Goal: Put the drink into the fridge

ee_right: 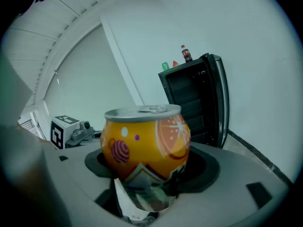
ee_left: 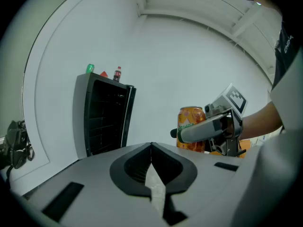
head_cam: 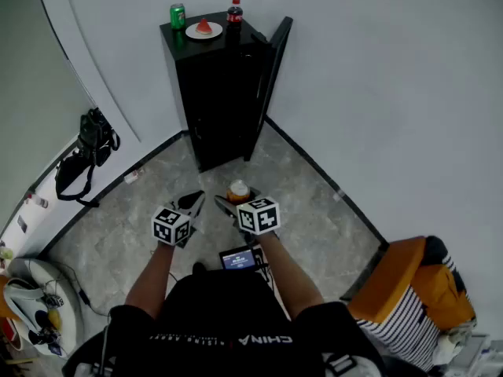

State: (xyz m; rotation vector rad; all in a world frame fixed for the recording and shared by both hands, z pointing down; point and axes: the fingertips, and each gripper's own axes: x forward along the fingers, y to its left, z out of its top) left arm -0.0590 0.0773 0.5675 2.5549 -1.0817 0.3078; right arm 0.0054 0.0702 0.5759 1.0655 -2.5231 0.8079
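right gripper view: right gripper (ee_right: 147, 174) clamps the orange can (ee_right: 147, 138) upright, black fridge (ee_right: 187, 96) ahead with its door open; left gripper (ee_left: 151, 161) jaws pressed together, empty.

Head camera looks steeply down past the left gripper (head_cam: 196, 201) and right gripper (head_cam: 235, 198) to the floor (head_cam: 314, 210), each gripper camera sits close behind its own jaws facing forward, all three sharing the open black fridge (head_cam: 224, 93) in the corner.

Left claw (ee_left: 151, 148) jaws together, empty; right claw (ee_right: 146, 164) clamped on can (head_cam: 238, 190); both angled slightly down.
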